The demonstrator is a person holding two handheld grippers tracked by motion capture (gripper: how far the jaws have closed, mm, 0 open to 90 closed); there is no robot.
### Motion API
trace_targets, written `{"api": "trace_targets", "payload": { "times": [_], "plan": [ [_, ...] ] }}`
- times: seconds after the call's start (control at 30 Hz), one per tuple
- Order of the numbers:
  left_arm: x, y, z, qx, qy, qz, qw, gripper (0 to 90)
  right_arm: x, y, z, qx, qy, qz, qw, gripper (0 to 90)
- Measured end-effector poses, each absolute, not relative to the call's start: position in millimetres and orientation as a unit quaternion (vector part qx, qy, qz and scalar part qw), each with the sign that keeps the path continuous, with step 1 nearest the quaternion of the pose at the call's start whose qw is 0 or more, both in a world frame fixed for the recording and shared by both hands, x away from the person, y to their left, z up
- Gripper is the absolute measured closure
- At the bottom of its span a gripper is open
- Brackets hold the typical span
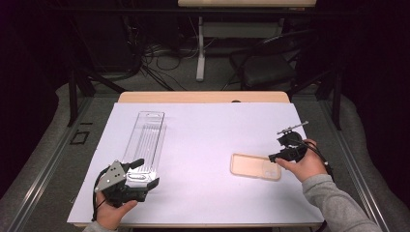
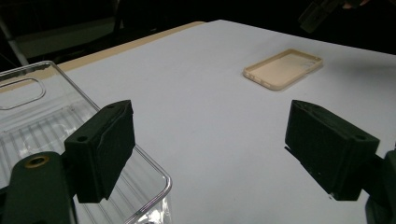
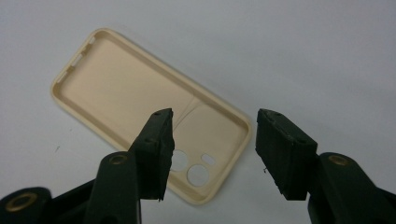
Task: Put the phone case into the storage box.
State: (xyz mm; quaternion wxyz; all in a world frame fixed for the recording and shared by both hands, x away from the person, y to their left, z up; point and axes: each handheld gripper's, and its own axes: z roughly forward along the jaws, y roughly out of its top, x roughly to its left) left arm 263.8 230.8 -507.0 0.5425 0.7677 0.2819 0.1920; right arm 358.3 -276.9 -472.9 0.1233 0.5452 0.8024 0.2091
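A beige phone case (image 1: 255,166) lies hollow side up on the white sheet (image 1: 208,140), right of the middle. In the right gripper view its camera-hole end (image 3: 196,175) sits under my right gripper (image 3: 212,126). That gripper is open, one jaw over the case's inside and the other just outside its rim, with nothing pinched. From above, my right gripper (image 1: 276,145) hovers at the case's right end. A clear plastic tray (image 1: 145,142) lies lengthwise at the left. My left gripper (image 1: 142,180) rests at its near end, open wide. One left finger (image 2: 105,147) overlaps the tray's corner (image 2: 154,186).
The white sheet covers a wooden table whose far edge (image 1: 203,97) shows bare. Beyond it are a dark chair (image 1: 268,67), floor cables (image 1: 164,58) and another table's leg (image 1: 200,48). Bare sheet lies between the tray and the case.
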Motion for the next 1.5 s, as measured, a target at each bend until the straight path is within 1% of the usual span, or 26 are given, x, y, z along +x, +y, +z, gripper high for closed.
{"api": "trace_targets", "payload": {
  "times": [0.1,0.3,0.47,0.63,0.8,1.5],
  "plan": [
    [264,231,-507,0.767,0.282,0.192,0.543,16.0,361,-278,-473,0.553,0.800,0.204,0.115,46.6],
    [264,231,-507,0.769,0.282,0.192,0.541,16.0,367,-281,-478,0.582,0.788,0.183,0.082,46.5],
    [264,231,-507,0.768,0.283,0.192,0.542,16.0,371,-284,-481,0.595,0.781,0.174,0.074,45.6],
    [264,231,-507,0.768,0.282,0.191,0.542,16.0,375,-284,-482,0.600,0.779,0.170,0.060,49.6],
    [264,231,-507,0.768,0.282,0.191,0.543,16.0,380,-287,-485,0.607,0.778,0.159,0.025,49.7],
    [264,231,-507,0.768,0.283,0.190,0.543,16.0,393,-293,-496,0.665,0.736,0.126,0.004,54.5]
  ]
}}
